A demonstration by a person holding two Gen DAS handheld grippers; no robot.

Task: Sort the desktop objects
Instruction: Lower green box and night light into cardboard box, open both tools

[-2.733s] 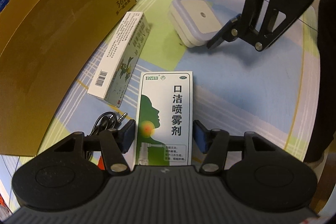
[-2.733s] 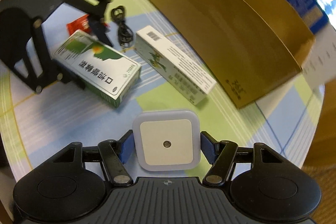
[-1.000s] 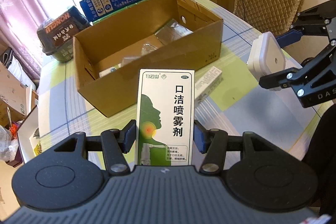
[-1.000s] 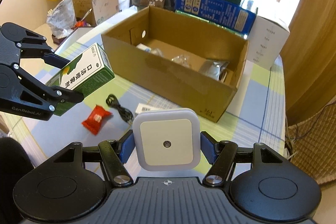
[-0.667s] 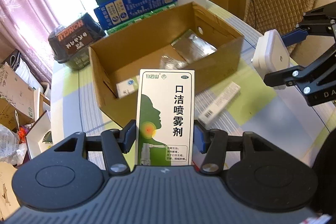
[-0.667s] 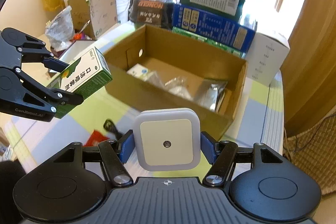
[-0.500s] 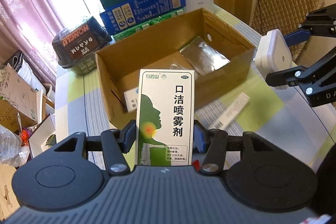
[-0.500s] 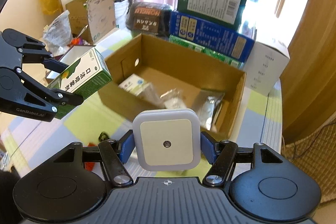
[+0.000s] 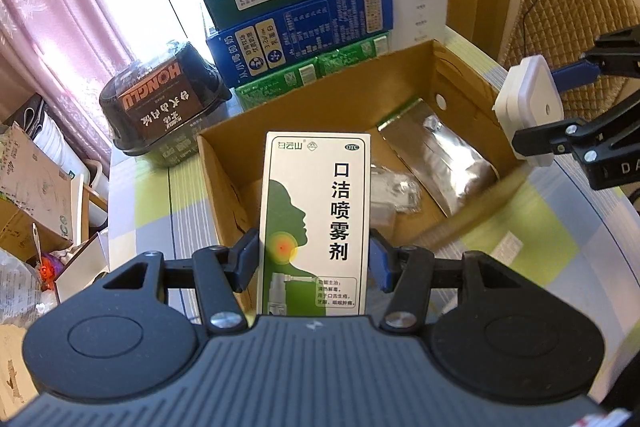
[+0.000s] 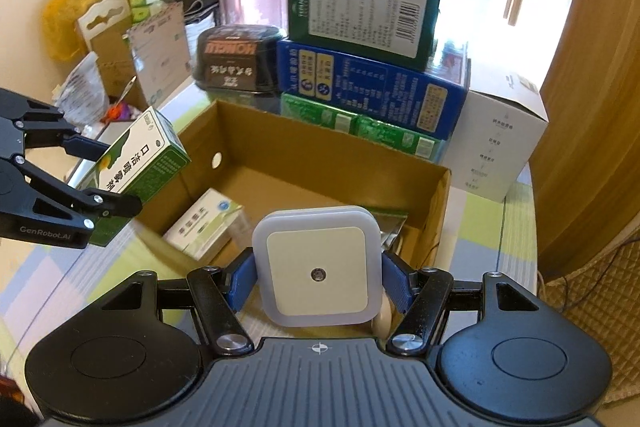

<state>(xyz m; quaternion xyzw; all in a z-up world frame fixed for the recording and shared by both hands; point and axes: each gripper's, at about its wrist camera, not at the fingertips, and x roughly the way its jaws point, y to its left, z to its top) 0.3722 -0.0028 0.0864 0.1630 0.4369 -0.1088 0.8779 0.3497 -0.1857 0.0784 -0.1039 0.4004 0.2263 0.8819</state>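
The left claw (image 9: 314, 259) is clamped on the sides of the green-and-white spray box (image 9: 316, 219), held in the air above the near wall of the open cardboard box (image 9: 440, 67). The right claw (image 10: 318, 279) grips the white square night light (image 10: 318, 267) by 2 opposite edges, also aloft, near the carton's near right end.

Risks, as I judge them:
- Both claws close on the same opening. In the left wrist view the night light sits at 2 o'clock, apart from the spray box but not by much, so a simultaneous drop could knock the claws together.
- The spray box is long and pinched low down; a release from this height could let it tip over the rim onto the table (image 9: 520, 223).
- The floor already holds a silver foil pouch (image 9: 440, 155), a crumpled clear wrapper (image 9: 394, 187) and a small medicine box (image 10: 204, 225). The night light could land on these and bounce or lie askew.
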